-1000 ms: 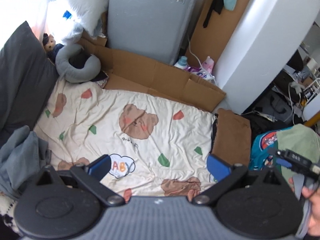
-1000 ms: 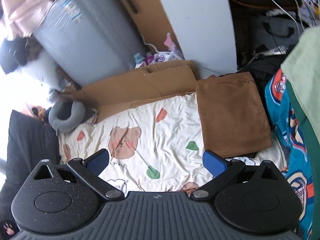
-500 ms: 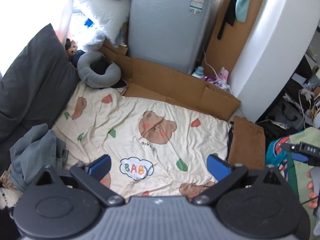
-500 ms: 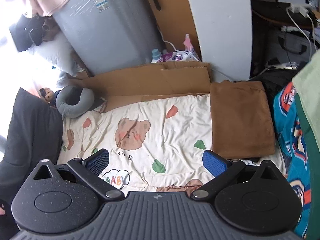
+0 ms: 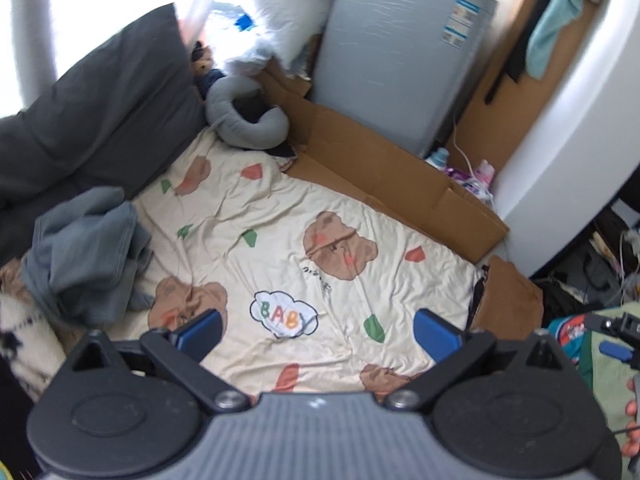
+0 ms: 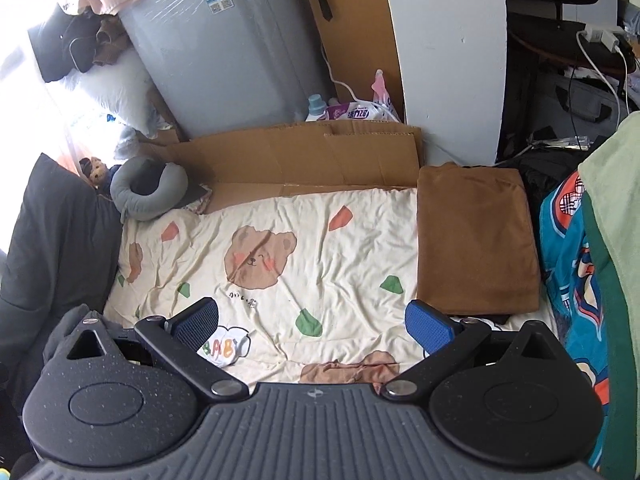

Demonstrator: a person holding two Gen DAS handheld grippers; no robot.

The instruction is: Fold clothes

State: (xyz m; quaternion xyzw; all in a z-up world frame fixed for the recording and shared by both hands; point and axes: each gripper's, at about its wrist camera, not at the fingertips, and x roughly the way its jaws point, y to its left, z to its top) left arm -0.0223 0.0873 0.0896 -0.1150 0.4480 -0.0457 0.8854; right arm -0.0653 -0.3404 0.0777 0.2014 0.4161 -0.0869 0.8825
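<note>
The left tool hangs over the bed with its two blue pads spread wide and nothing between them. The right tool is likewise wide open and empty, above the same bed.

Below both lies a cream sheet printed with brown bear faces, green and orange shapes, and one white cloud reading "BABY" in coloured letters; small dark script sits beside the middle bear but is too small to read.

One crumpled grey garment lies heaped at the left edge of the sheet. One folded brown garment lies flat at the right edge, with something dark showing under its near edge.

Past the sheet, flattened cardboard leans along the bed's far side, and a grey neck pillow rests at the far left corner. Behind stands a grey washing machine with a blue-and-white label, unreadable. Beside it are one blue-capped bottle and a purple-and-white packet with unclear lettering.
</note>
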